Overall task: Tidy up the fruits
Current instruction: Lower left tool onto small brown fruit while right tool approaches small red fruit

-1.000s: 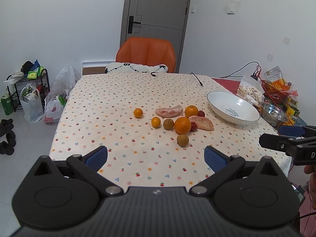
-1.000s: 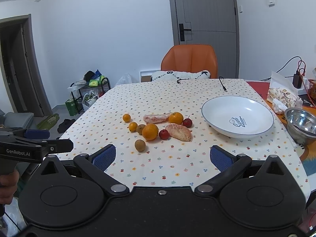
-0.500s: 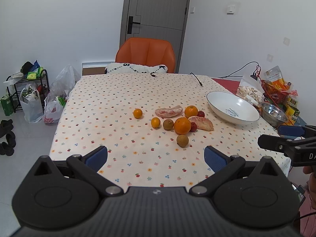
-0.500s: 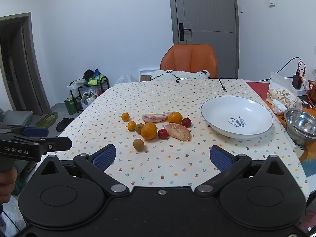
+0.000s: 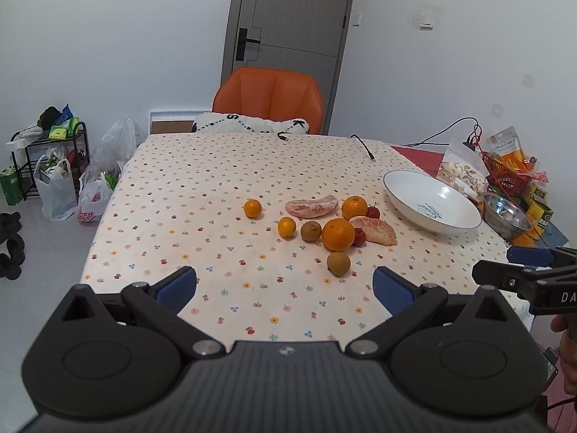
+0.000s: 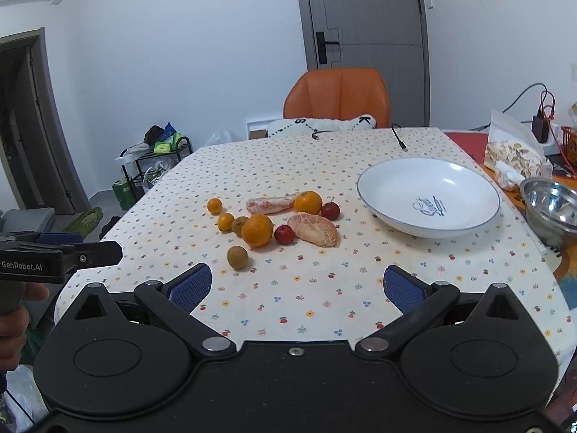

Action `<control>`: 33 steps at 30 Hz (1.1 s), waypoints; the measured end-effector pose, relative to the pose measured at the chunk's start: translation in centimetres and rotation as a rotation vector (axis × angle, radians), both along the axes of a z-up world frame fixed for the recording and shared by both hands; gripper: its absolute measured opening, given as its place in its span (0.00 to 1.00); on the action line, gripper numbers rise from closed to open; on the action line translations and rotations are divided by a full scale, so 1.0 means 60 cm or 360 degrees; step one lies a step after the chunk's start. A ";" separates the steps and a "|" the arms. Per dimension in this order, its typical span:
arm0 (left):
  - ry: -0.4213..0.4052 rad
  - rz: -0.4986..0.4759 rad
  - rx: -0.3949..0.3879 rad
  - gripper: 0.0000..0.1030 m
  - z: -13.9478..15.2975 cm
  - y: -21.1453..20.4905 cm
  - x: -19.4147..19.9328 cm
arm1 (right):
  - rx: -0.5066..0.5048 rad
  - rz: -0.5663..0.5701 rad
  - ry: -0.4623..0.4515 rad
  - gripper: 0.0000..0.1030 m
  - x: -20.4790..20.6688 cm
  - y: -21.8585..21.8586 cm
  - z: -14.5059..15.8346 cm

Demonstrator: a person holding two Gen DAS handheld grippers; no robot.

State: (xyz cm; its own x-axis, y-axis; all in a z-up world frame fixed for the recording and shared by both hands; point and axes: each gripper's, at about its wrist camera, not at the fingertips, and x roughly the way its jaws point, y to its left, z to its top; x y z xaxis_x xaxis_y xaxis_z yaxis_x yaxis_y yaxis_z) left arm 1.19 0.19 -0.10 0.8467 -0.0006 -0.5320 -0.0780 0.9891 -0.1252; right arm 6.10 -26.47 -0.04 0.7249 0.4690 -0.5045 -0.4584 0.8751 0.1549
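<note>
Black tongs (image 6: 294,285) — blue ribbed pads (image 6: 191,285), silver screws, "GenRobot.AI" marking

Fruit cluster sits mid-table (image 5: 202,187), all on the cloth. Large orange (image 5: 338,234) in the middle; kiwi (image 5: 311,231) touching-close on its left, small orange (image 5: 287,227) left of that, another small orange (image 5: 252,208) further left and back. Lone kiwi (image 5: 338,263) nearest the front edge. Pomelo segment (image 5: 312,206) behind the cluster, orange (image 5: 354,208) just right of it. Second pomelo segment (image 6: 313,229) right of the large orange, a small red fruit (image 6: 284,234) between them. White bowl (image 6: 465,216) right of the fruit, empty; steel bowl (image 6: 551,209) further right. Chair (image 5: 268,99) behind the table's far end.
</note>
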 end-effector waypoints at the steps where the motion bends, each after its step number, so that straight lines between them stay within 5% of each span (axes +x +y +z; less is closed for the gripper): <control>1: 0.0003 -0.0003 -0.0002 1.00 -0.003 -0.001 0.004 | 0.0003 0.0000 0.0008 1.00 0.003 -0.001 -0.003; 26: 0.0026 -0.0086 -0.0065 0.96 -0.053 -0.030 0.103 | 0.0066 -0.0007 0.0099 1.00 0.090 -0.006 -0.056; 33: 0.0053 -0.0103 -0.0100 0.85 -0.067 -0.035 0.131 | 0.0079 0.0009 0.0075 0.97 0.109 -0.005 -0.065</control>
